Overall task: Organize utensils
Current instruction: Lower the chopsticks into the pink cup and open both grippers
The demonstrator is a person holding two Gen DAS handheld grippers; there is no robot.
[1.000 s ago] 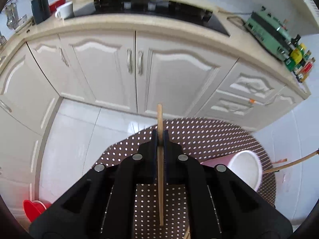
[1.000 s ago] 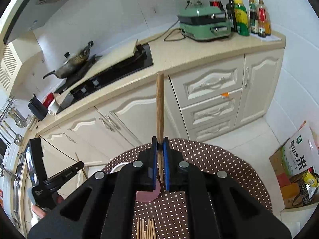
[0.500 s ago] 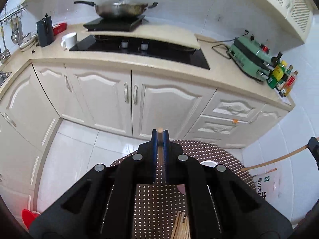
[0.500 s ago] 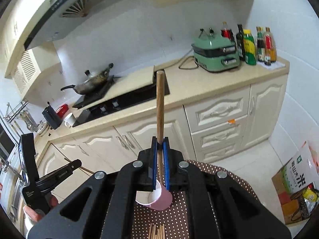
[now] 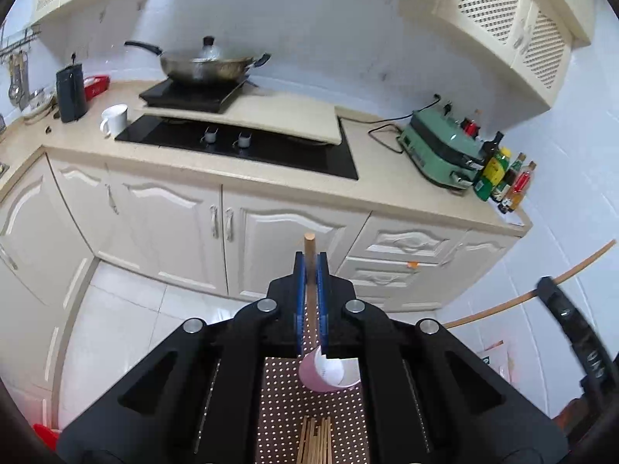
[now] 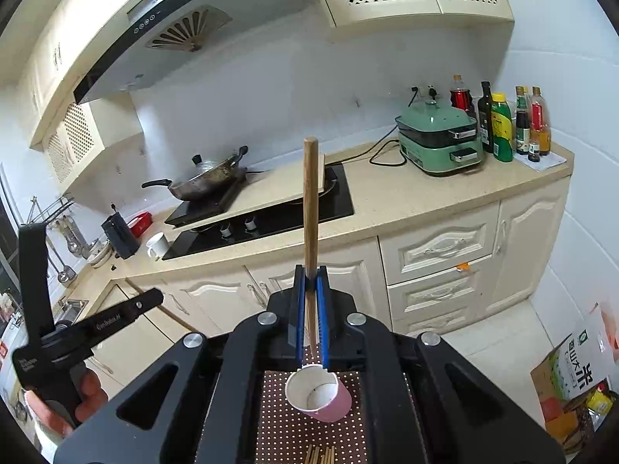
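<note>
Each gripper [image 5: 310,270] [image 6: 310,282] pinches a slim round wooden chopstick [image 5: 309,266] [image 6: 310,208].

Right hand-held gripper [image 6: 309,309] clamps upright chopstick [image 6: 310,208] above pink cup [image 6: 319,392] on dotted mat [image 6: 278,425]

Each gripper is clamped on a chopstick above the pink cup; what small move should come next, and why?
Probably lower the right gripper so its long wooden chopstick slides down into the pink paper cup: the stick's lower end sits right at the cup's open rim, and the cup looks empty. The left gripper can follow.
</note>
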